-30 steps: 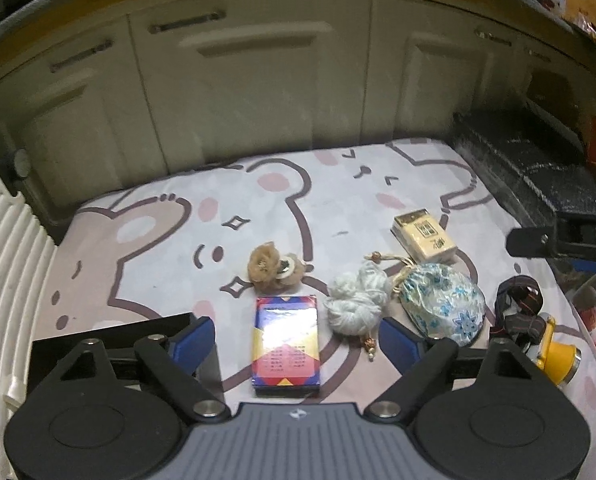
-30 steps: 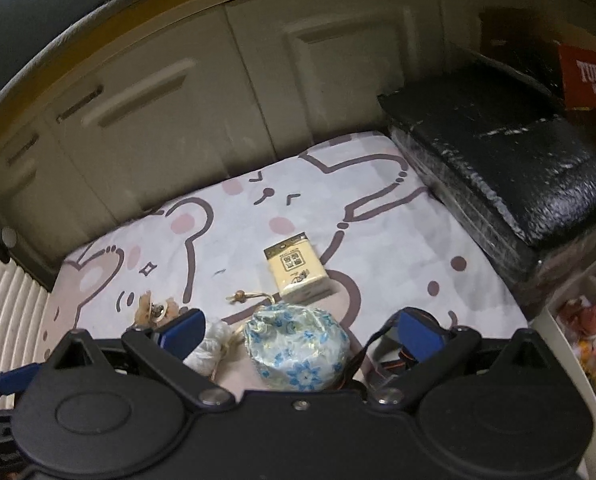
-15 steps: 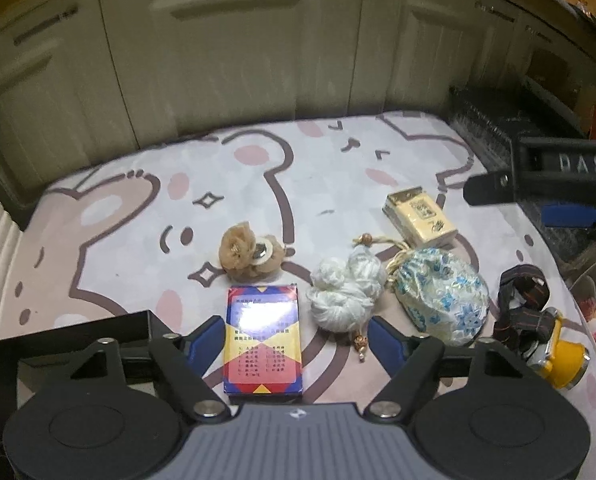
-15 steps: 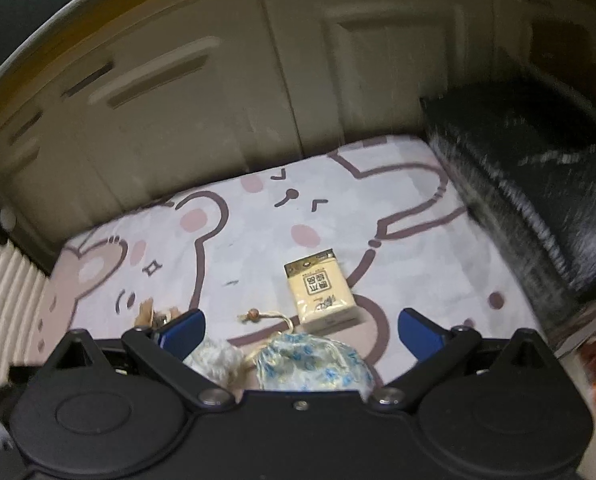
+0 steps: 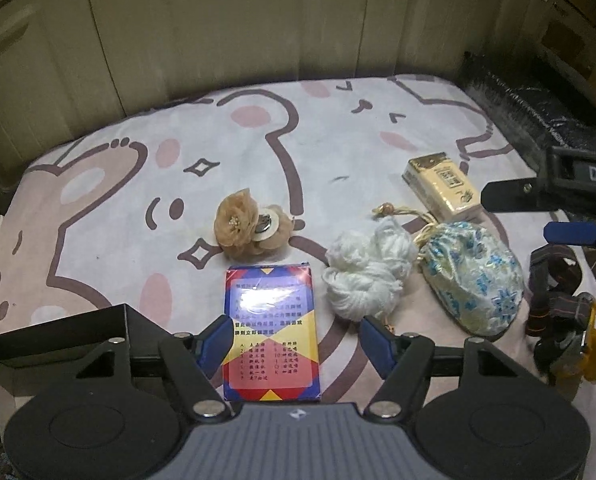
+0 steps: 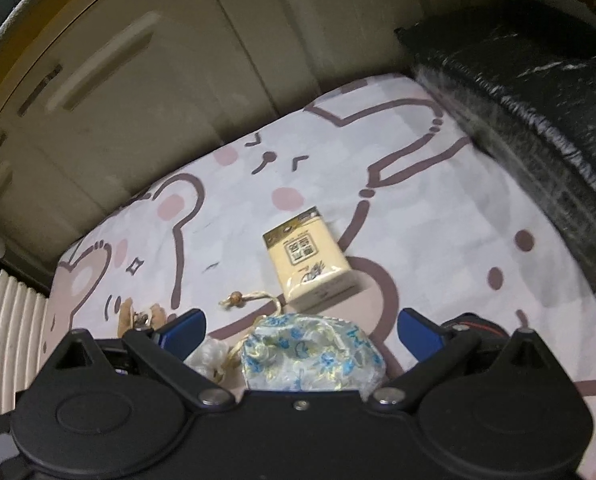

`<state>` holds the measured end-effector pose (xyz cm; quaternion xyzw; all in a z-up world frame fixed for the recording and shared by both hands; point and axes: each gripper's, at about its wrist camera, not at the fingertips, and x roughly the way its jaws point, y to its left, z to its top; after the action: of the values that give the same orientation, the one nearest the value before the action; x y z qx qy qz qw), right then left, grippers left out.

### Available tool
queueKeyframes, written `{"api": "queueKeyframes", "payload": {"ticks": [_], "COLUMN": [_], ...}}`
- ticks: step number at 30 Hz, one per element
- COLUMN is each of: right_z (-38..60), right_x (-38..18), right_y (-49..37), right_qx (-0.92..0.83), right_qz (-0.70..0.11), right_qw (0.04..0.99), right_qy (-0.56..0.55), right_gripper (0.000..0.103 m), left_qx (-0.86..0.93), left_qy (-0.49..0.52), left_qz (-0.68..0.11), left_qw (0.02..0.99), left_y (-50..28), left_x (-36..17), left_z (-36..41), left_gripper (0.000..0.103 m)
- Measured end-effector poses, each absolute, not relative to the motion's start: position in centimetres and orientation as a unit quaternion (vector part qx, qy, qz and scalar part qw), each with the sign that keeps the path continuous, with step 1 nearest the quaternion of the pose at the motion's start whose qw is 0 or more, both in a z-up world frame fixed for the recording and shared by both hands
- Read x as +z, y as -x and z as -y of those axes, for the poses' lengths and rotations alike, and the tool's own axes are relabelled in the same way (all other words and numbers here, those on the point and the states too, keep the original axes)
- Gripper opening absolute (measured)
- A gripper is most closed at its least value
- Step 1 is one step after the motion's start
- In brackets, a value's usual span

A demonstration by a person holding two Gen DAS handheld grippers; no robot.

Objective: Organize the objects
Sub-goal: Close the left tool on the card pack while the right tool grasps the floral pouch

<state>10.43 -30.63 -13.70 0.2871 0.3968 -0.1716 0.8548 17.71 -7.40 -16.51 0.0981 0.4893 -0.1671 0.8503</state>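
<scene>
Two grippers over the bear-print sheet [image 5: 338, 140]. Left gripper [image 5: 295, 338]: jaws apart, just been closing, astride the card box [image 5: 271, 320], blue pads not pressing it. Right gripper [image 6: 300, 330]: jaws wide apart above the floral pouch [image 6: 312, 354]. Tissue pack [image 6: 308, 260] lies just beyond the pouch; white yarn [image 5: 366, 272] between box and pouch.

A sheet [image 5: 257, 152] printed with cartoon bears in pink and brown outlines covers the flat surface. Behind it runs a row of cream cabinet doors [image 5: 225, 24] with long recessed handles, dim in the low light. A black foil-wrapped block [image 6: 538, 92] lies along the sheet's right edge, and a white ribbed panel [image 6: 5, 320] stands at the left.
</scene>
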Motion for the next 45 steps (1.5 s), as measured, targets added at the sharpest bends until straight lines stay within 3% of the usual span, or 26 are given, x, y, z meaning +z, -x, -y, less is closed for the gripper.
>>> {"api": "queueKeyframes", "payload": {"ticks": [21, 28, 45], "right_z": [26.7, 26.5, 25.4], "right_x": [-18.1, -18.3, -17.6], "right_y": [-11.4, -11.7, -9.5], "right_qx": [-0.076, -0.083, -0.058], "right_qz": [-0.475, -0.490, -0.543], "right_qw": [0.873, 0.865, 0.836], "right_qy": [-0.087, -0.072, -0.054], "right_gripper": [0.103, 0.086, 0.085], "left_qx": [-0.153, -0.156, -0.241], "left_qy": [-0.166, -0.193, -0.179], "left_qz": [-0.489, -0.490, -0.532], "left_qw": [0.843, 0.835, 0.791], "left_y": [-18.8, -18.7, -16.6], "left_x": [-19.1, -19.4, -19.5], "left_z": [8.6, 8.9, 9.3], "left_gripper": [0.069, 0.065, 0.060]}}
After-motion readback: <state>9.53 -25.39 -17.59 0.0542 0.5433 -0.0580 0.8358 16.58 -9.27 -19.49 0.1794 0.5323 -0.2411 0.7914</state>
